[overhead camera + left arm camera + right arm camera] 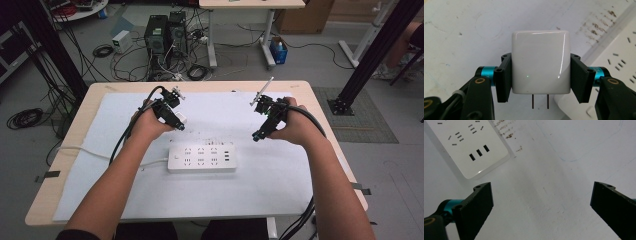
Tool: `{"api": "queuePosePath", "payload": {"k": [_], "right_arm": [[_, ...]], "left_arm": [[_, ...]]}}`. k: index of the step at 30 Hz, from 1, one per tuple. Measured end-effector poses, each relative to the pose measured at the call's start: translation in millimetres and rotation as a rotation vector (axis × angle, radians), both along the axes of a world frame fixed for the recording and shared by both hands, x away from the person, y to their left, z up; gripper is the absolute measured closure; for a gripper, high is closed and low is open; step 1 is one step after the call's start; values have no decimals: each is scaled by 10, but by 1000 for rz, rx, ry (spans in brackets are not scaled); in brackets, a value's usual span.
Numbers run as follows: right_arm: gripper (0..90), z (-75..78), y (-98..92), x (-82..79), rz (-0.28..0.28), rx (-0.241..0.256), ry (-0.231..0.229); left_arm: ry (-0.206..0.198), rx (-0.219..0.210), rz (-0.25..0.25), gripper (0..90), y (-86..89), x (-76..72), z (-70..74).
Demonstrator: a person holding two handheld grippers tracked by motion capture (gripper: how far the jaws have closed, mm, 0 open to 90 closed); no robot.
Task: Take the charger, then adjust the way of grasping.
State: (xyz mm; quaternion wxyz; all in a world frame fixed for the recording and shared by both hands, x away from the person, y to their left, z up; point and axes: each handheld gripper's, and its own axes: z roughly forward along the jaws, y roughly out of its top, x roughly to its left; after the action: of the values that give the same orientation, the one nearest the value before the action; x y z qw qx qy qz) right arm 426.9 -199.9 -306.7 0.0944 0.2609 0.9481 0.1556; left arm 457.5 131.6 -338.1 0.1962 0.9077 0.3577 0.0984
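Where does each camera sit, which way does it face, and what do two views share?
High view: above the person's side, facing forward and down on the table; both forearms, left tongs and right tongs show.
Left gripper view: on the left tongs, looking along its jaws, shut on the charger, prongs toward the camera.
Right gripper view: on the right tongs, looking down at the mat; jaws wide apart.
Shared: the power strip shows in all three views.

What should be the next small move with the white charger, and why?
Probably lower the left gripper toward the power strip and line the prongs up with a socket: the white charger is clamped, prongs free, the strip just beside it.
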Motion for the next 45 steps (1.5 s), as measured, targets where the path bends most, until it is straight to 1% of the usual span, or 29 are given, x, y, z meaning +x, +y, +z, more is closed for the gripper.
{"api": "queuePosePath", "payload": {"k": [2,3,7,11,15,16,18,20,21,24,27,29,30,31,35,37,41,45], "right_arm": [[39,7,-2,-3,0,5,-2],[39,11,-4,-6,-3,7,-2],[39,31,-7,-20,-2,19,-5],[39,55,-7,-41,-1,30,-10],[39,69,1,-69,6,39,-16],[39,73,8,-83,5,39,-17],[39,70,20,-96,5,46,-19],[39,69,29,-101,6,42,-19],[39,64,44,-105,3,40,-16],[39,61,60,-96,5,37,-16],[39,72,64,-77,2,35,-17],[39,85,60,-61,0,40,-19],[39,92,55,-55,-1,39,-20],[39,97,53,-49,-3,42,-20],[39,112,28,-47,-2,43,-20],[39,109,12,-52,-3,42,-20],[39,109,-18,-42,-13,45,-21],[39,105,-10,-15,-20,54,-17]], "left_arm": [[-12,-3,-29,426,32,-26,60],[-11,1,-40,426,54,-36,91],[-34,17,-97,426,142,-97,191],[-42,-5,-136,426,239,-168,294],[-44,-44,-158,426,354,-218,403],[-46,-48,-157,425,370,-226,417],[-57,-43,-174,425,422,-240,458],[-59,-51,-171,425,438,-245,463],[-67,-51,-173,426,496,-256,484],[-65,-53,-172,425,541,-259,487],[-66,-52,-179,425,594,-259,483],[-69,-51,-196,426,618,-249,483],[-69,-53,-193,425,621,-250,484],[-74,-48,-202,426,626,-250,489],[-82,-36,-220,426,599,-262,493],[-90,-23,-239,425,563,-260,499],[-96,-20,-258,425,519,-240,508],[-92,-23,-266,425,507,-195,468]]}}
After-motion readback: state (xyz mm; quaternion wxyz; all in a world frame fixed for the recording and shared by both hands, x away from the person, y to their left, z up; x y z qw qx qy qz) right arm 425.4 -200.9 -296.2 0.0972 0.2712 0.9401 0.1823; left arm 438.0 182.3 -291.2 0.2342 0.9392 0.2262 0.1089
